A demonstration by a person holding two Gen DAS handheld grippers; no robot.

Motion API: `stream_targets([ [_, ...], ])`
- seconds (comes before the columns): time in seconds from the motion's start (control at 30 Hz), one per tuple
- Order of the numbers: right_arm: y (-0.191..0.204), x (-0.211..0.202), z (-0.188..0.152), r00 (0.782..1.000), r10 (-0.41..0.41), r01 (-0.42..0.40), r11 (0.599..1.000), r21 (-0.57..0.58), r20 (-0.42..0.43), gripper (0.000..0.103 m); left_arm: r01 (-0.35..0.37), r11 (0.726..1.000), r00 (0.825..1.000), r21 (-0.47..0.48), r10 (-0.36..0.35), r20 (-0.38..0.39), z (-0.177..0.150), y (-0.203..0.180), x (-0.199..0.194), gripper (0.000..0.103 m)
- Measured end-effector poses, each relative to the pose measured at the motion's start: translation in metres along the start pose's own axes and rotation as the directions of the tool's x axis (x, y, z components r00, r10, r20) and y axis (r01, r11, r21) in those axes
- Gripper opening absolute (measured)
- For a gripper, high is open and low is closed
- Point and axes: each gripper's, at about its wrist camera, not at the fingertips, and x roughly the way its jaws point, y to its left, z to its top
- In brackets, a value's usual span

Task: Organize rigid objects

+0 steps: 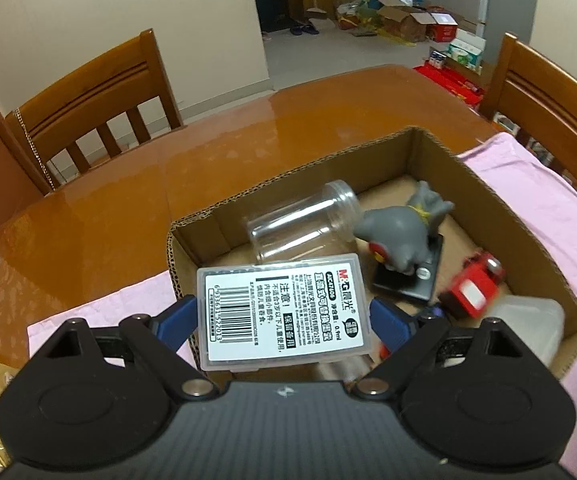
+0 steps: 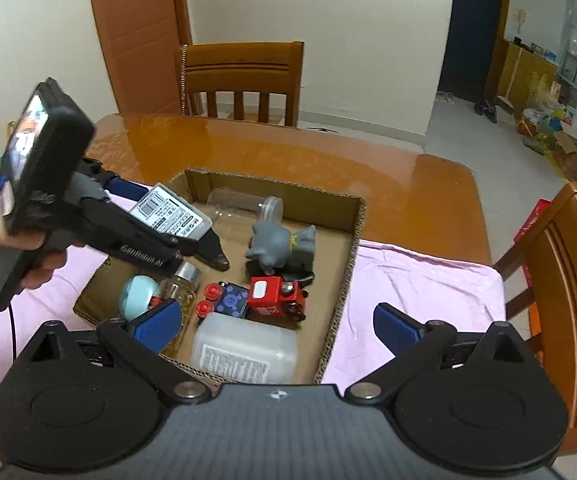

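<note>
Refill case [image 1: 282, 312] sits clamped in my left gripper [image 1: 284, 316] above the cardboard box [image 1: 488, 196]; my right gripper [image 2: 278, 326] gapes wide, empty.

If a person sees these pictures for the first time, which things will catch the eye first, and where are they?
First, the clear plastic case with a barcode label, gripped by the left tool above the cardboard box. Inside the box, the grey animal figure stands near the middle, with the red toy vehicle in front of it. The right tool is open and empty over the box's near edge.
</note>
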Motion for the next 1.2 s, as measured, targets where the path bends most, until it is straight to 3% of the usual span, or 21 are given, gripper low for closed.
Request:
stream_targets([
  [0.37, 0.007, -0.010, -0.006, 1.000, -0.017, 0.017, 1.000, 0.026, 0.016, 0.103, -0.076, 0.997, 0.994, -0.018, 0.077, 0.072, 0.006, 0.007, -0.009, 0.097],
  [0.7, 0.018, -0.013, 0.003, 0.999, -0.051, 0.050, 0.997, 0.057, 0.014, 0.103, -0.071, 0.986, 0.986, -0.153, 0.092, 0.136, -0.008, 0.015, -0.069, 0.097],
  [0.83, 0.019, -0.008, -0.001, 0.996, -0.084, 0.085, 0.989, 0.118, -0.007, 0.103, -0.118, 0.977, 0.977, -0.177, 0.145, 0.153, -0.026, 0.008, -0.099, 0.098],
  [1.2, 0.042, 0.000, -0.037, 0.984, -0.138, 0.157, 0.971, 0.181, -0.112, 0.103, -0.129, 0.957, 0.988, -0.259, 0.145, 0.045, -0.089, -0.021, -0.147, 0.099],
])
